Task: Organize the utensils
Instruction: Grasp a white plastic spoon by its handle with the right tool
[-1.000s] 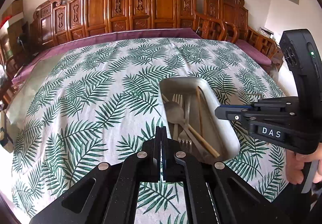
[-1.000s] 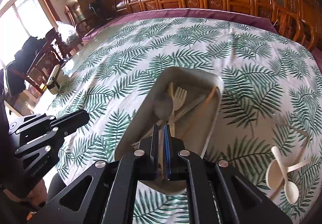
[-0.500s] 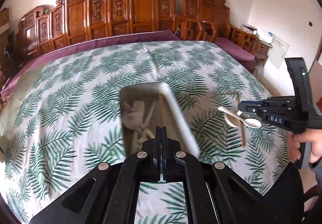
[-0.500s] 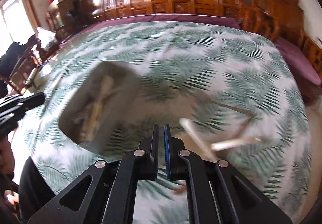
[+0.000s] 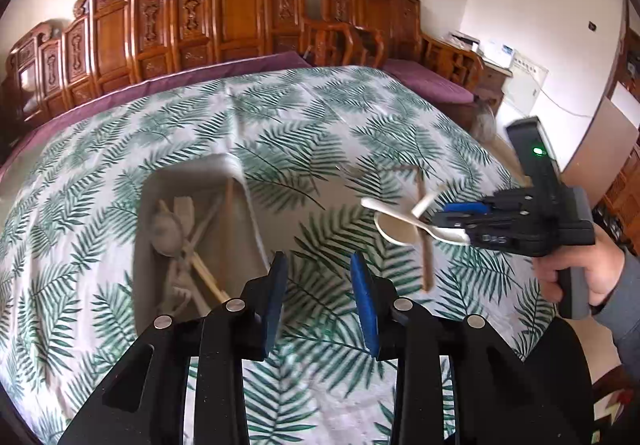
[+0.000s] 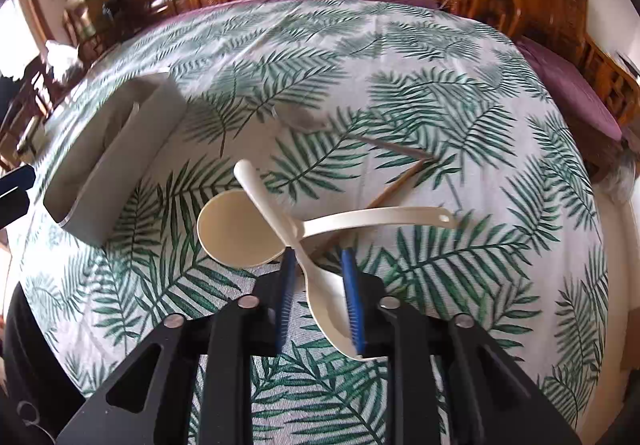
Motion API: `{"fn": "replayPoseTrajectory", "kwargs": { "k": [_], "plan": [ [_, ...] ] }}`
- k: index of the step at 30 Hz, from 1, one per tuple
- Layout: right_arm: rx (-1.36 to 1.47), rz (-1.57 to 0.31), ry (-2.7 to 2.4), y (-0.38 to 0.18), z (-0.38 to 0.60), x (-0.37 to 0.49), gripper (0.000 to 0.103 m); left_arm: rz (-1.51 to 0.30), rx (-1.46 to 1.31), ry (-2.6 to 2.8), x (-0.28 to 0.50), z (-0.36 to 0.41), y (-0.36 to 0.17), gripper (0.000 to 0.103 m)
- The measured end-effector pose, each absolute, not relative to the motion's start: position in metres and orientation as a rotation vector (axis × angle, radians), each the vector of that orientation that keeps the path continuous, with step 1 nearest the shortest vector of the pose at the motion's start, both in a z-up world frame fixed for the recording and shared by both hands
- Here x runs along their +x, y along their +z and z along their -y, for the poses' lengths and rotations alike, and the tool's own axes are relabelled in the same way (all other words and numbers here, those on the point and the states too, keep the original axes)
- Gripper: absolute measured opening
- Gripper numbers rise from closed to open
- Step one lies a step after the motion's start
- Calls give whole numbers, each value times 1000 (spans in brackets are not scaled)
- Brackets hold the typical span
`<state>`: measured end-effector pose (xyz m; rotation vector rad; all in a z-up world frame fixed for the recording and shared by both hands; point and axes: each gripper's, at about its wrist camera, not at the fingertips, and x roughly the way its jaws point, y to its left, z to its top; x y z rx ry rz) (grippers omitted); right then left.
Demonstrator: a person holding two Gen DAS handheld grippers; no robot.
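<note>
A grey metal tray point(image 5: 192, 167) holds a spoon, forks and chopsticks point(image 5: 204, 273); it sits left of my left gripper point(image 5: 318, 265), whose jaws are opening over bare cloth with nothing between them. Loose to the right lie a cream ladle point(image 6: 236, 229), a cream spoon point(image 6: 264, 197) crossing it, wooden chopsticks point(image 6: 394, 187) and a blurred metal spoon point(image 6: 304, 117). My right gripper point(image 6: 318, 261) hovers low over the cream spoon. Its jaws are opening with the spoon's bowl between them, not clamped. In the left wrist view the right gripper point(image 5: 460, 217) is above the ladle point(image 5: 396, 231).
The table wears a palm-leaf cloth point(image 5: 304, 149). Carved wooden chairs point(image 5: 240, 17) line its far side, with purple cushions point(image 6: 572, 93) at the right. A person's hand point(image 5: 592, 277) holds the right gripper. The tray point(image 6: 120, 165) stands left of the loose utensils.
Both grippers moved right, away from the tray and toward the loose utensils. Both went from shut to open. The right gripper came down over the cream spoon.
</note>
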<state>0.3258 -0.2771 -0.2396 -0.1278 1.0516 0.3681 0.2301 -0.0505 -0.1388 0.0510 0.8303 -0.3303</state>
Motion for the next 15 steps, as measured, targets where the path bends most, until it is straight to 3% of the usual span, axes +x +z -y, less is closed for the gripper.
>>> {"fn": "replayPoseTrajectory", "kwargs": {
  "k": [13, 15],
  "plan": [
    [-219, -1102, 379, -257, 255, 342, 28, -868, 87, -345, 224, 66, -153, 31],
    [-217, -1097, 366, -256, 256, 341, 21, -871, 84, -344, 224, 66, -154, 31]
  ]
}}
